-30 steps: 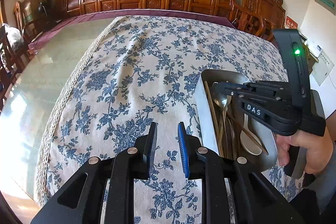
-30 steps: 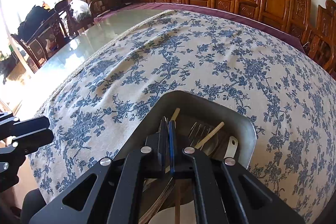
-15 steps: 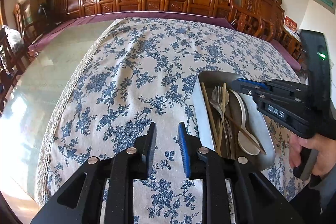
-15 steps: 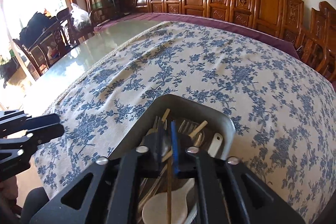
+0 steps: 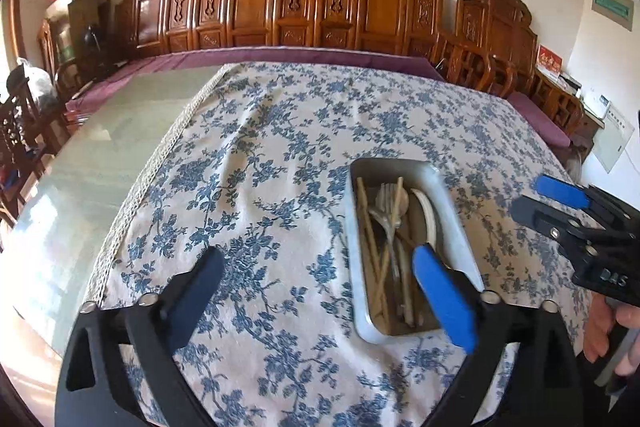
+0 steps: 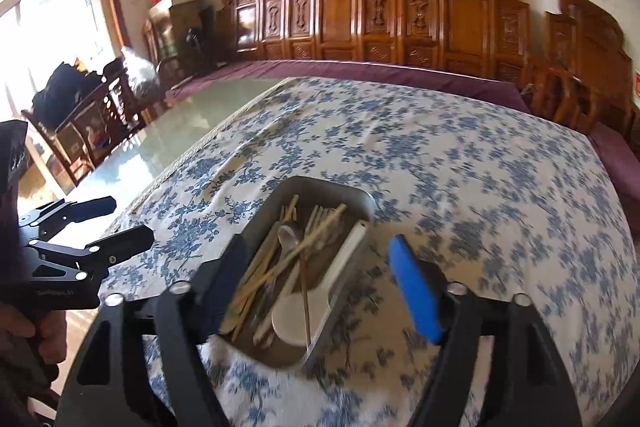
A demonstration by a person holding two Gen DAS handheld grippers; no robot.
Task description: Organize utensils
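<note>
Several utensils lie jumbled in one metal tray [image 5: 460, 239] on the table, which wears a blue-flowered cloth [image 5: 260, 167]. I can make out wooden chopsticks [image 6: 280, 259], a metal fork [image 5: 386, 195], a metal spoon [image 6: 290, 233] and a white soup spoon [image 6: 320, 291].

My guess is that the chopsticks are light, stiff and thin — easy to roll away, so pinch them near the middle. The metal spoon and fork look smooth and shiny, so they may slip; the long handle is the best place to hold. The white spoon looks like it could chip if dropped, so take it gently by its flat handle. Everything is crossed over everything else, so pulling one piece may drag its neighbours.

The tray itself looks stiff, with a raised rim to hold.

Both sets of jaws are opening and already stand wide apart. The left gripper [image 5: 316, 287] is above the cloth and the tray's near end, holding nothing. The right gripper [image 6: 320, 279] hangs over the tray with nothing between its jaws — it touches none of the pieces, as far as I can tell.
</note>
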